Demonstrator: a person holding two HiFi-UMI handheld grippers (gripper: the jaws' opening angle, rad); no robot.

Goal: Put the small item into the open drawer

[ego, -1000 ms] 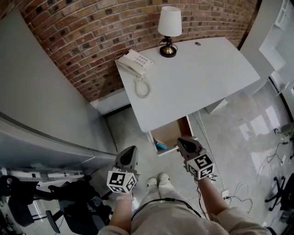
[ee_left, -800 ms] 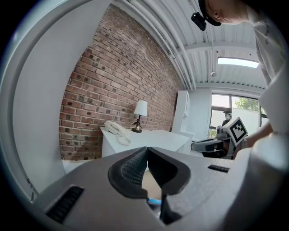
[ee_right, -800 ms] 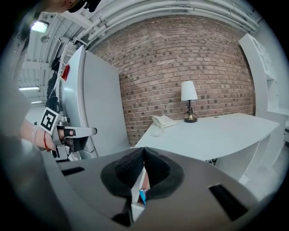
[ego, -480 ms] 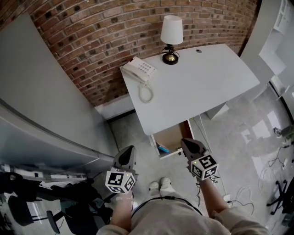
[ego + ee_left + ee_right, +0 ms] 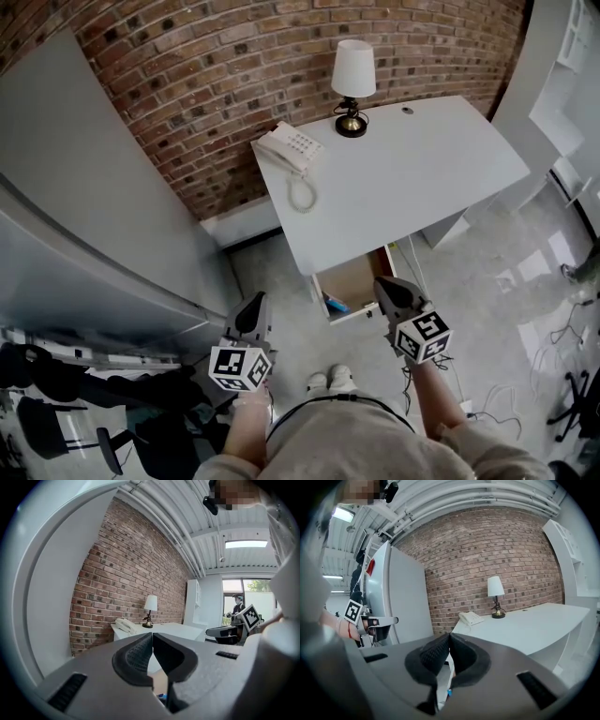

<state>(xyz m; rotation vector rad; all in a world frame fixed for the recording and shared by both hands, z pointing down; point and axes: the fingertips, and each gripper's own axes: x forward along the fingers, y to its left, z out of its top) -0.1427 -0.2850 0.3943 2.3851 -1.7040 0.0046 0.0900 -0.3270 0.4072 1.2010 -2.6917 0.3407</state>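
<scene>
While the drawer (image 5: 352,279) stood pulled out from under the white counter (image 5: 412,187), the small blue item (image 5: 334,304) lay inside it, at the front left corner. The right tool (image 5: 383,285) showed over the drawer's front right corner in the head view. Its jaws were pressed together with nothing between them. The left tool (image 5: 254,302) was held well apart from the drawer, to its left above the grey floor (image 5: 281,272), jaws likewise together and empty. On the counter were a white corded telephone (image 5: 291,148) at the left end, near the brick wall (image 5: 187,84), and a table lamp (image 5: 353,77) at the back edge. The person's shoes (image 5: 330,380) were below the drawer.
</scene>
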